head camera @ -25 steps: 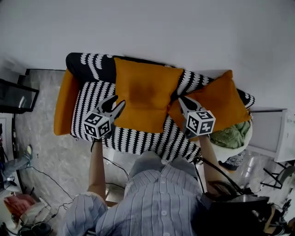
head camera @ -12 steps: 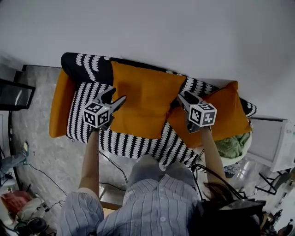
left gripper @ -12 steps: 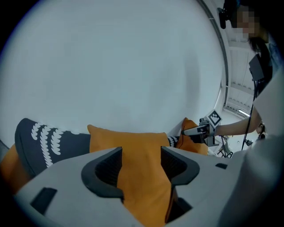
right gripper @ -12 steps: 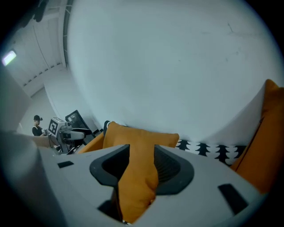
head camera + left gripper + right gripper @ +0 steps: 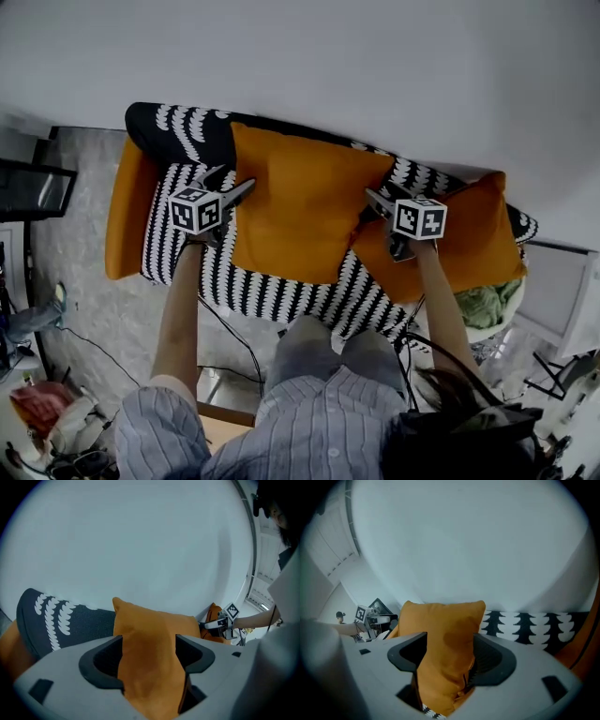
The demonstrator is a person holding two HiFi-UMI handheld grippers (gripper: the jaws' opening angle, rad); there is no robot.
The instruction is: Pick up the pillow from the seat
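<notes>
though the left gripper and right gripper have just spread their jaws, an edge of the pillow between each pair, clamping and lifting remain.

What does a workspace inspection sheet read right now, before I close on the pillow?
Surface: black-and-white sofa seat.
Job's things: orange pillow leaning on the backrest; second orange pillow to its right.
Clutter: green cloth in a white tub beside the sofa; bags on the floor.
Grippers: left gripper and right gripper open, jaws just been opening, a pillow edge between each pair.
Cables: dark cable in front of the sofa.
Surroundings: white wall, grey floor.
</notes>
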